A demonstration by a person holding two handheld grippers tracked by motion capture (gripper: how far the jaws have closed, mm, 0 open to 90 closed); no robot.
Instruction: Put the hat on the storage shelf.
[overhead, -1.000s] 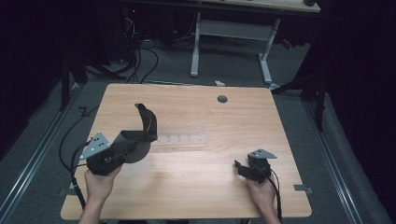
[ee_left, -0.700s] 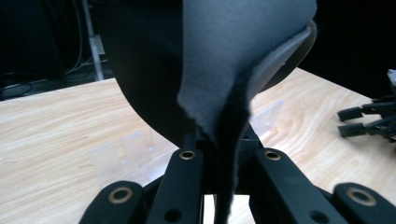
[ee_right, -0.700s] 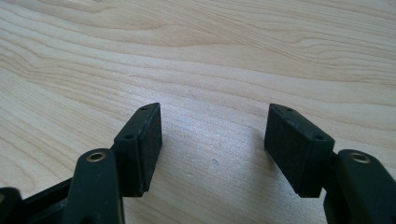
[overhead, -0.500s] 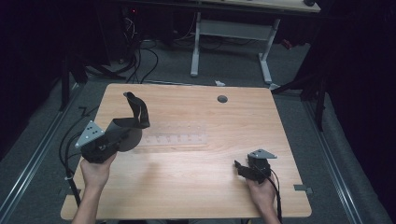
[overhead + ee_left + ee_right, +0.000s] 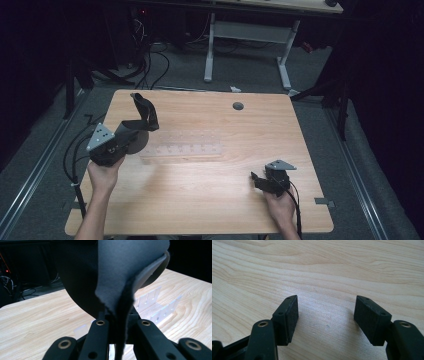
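Two hand-held grippers over a wooden table [image 5: 210,200], seen from above and along each tool's jaws. The left gripper [image 5: 131,131] is clamped tight on a dark, curved piece of stiff fabric-covered material [image 5: 144,112], possibly a visor or cap part; what it is exactly cannot be told. In the left gripper view the jaws pinch the grey cloth edge [image 5: 117,297] near its lower end, so that most of the piece stands up and away from the tool, above the table's left rear area. A clear plastic rack [image 5: 182,148] with upright slotted walls lies on the table just right of the held piece; the same rack [image 5: 160,307] shows beyond the cloth in the left gripper view. The right gripper [image 5: 257,180] rests low near the table's front right, well apart from both rack and fabric, its jaws spread wide with nothing between the pads [image 5: 292,315].

Judgement: the step in hand appears to be carrying the piece about the rack, perhaps to seat it there. To do this well, the grip should remain firm, because the hold sits at one thin edge and the piece could pivot or slip. Lowering should be slow, with the free end kept clear of the rack walls. The idle right gripper could steady the light rack, which may slide if nudged.
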